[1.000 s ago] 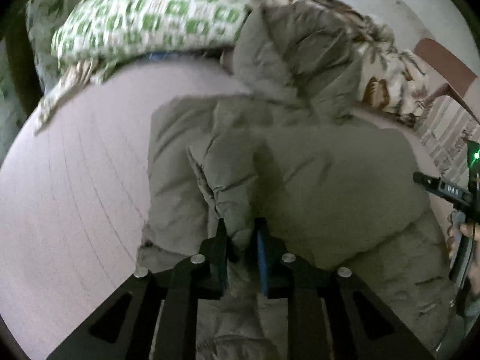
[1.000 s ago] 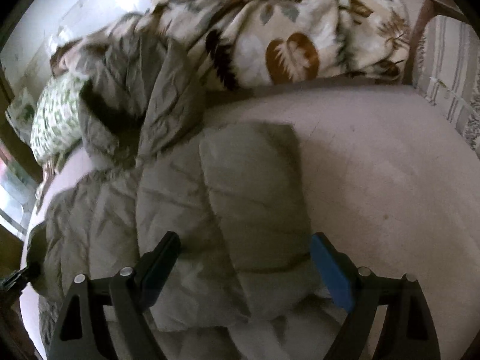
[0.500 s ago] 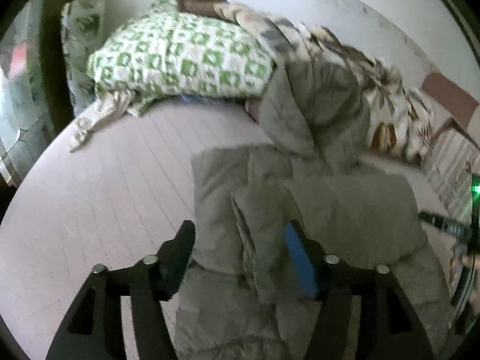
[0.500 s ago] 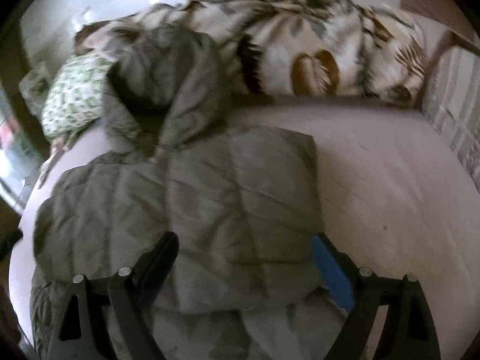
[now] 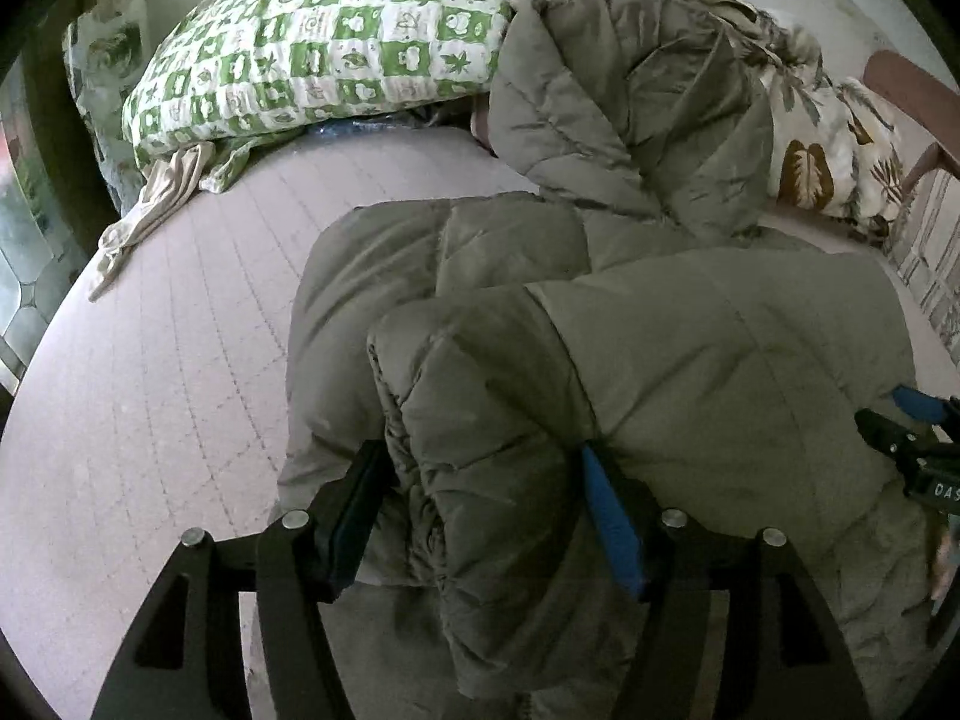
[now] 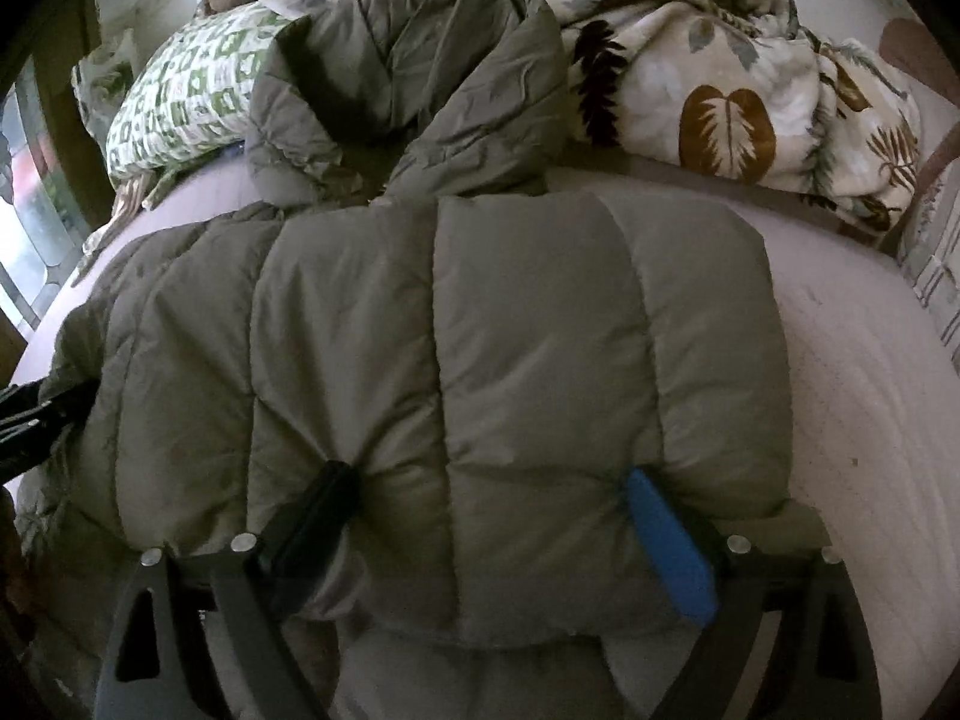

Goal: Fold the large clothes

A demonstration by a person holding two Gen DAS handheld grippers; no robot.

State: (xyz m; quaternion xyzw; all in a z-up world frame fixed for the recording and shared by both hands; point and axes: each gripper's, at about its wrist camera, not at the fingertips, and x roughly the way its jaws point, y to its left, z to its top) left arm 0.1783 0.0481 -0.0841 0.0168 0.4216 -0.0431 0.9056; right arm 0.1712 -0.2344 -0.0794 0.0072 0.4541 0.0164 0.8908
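An olive puffer jacket (image 5: 720, 348) lies on the bed, its hood (image 5: 630, 102) resting against the bedding at the back. A folded sleeve (image 5: 480, 396) lies across its body. My left gripper (image 5: 480, 468) straddles that sleeve; its jaws are opening, the puffy fabric bulges between them, and the pads do not pinch it. In the right wrist view the jacket (image 6: 510, 312) shows a wide folded panel. My right gripper (image 6: 486, 486) stands wide open with its fingertips sunk into the panel's near edge. Each gripper shows at the edge of the other's view.
A green-and-white checked pillow (image 5: 318, 48) and a leaf-print blanket (image 6: 720, 90) are piled at the head of the bed. Pale sheet (image 5: 150, 360) shows to the left of the jacket and to its right (image 6: 870, 420). A striped cloth (image 6: 936, 264) hangs at the right.
My left jaws went from pinched on the sleeve to spread wide around it. The right gripper came in closer and lower, and its fingertips now dent the folded panel.
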